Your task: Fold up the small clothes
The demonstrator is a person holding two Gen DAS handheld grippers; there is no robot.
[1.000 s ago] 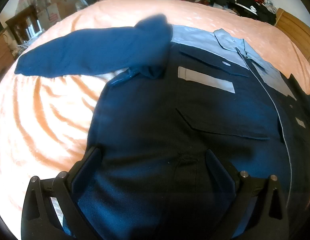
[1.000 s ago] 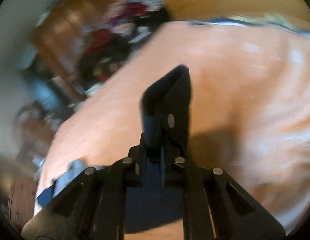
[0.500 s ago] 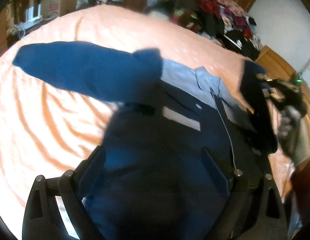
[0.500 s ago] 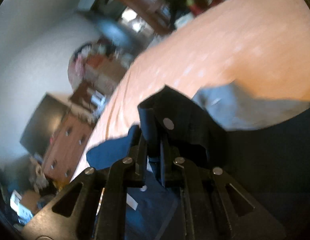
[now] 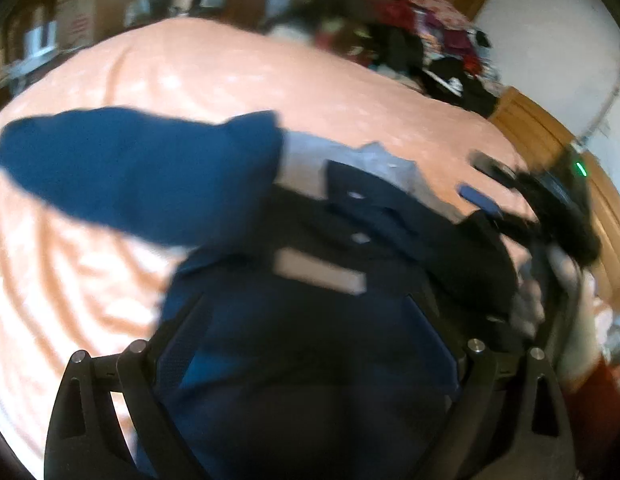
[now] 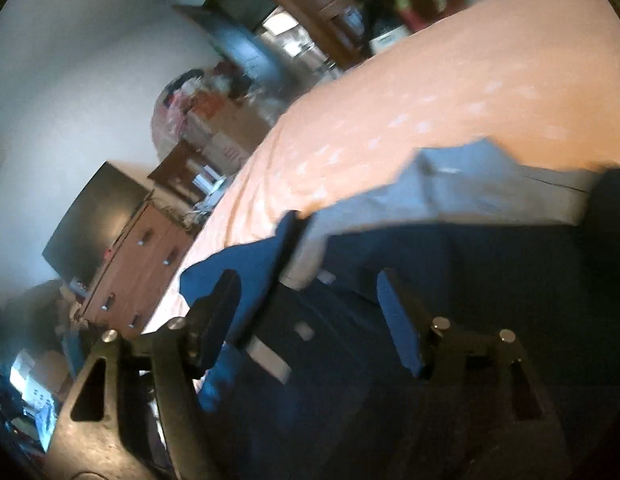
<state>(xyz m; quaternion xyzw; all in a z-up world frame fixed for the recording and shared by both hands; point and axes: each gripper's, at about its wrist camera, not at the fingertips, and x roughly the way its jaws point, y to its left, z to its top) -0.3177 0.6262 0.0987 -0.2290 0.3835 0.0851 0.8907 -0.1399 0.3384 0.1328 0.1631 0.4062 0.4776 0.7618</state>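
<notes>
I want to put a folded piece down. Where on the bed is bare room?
Bare orange bedspread lies beyond the spread blue sleeve and below it, left of the shirt. The clothes pile at the far edge is crowded.

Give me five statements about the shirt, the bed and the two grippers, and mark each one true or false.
1. The shirt lies on an orange bedspread. True.
2. The right gripper is clamped on a sleeve. False: its jaws stand apart with nothing between them.
3. The left gripper is open above the shirt's body. True.
4. Both sleeves are folded across the chest. False: the blue sleeve stretches out sideways on the bedspread.
5. The shirt's collar is lighter than its body. True: it is pale grey-blue, the body dark navy.
</notes>
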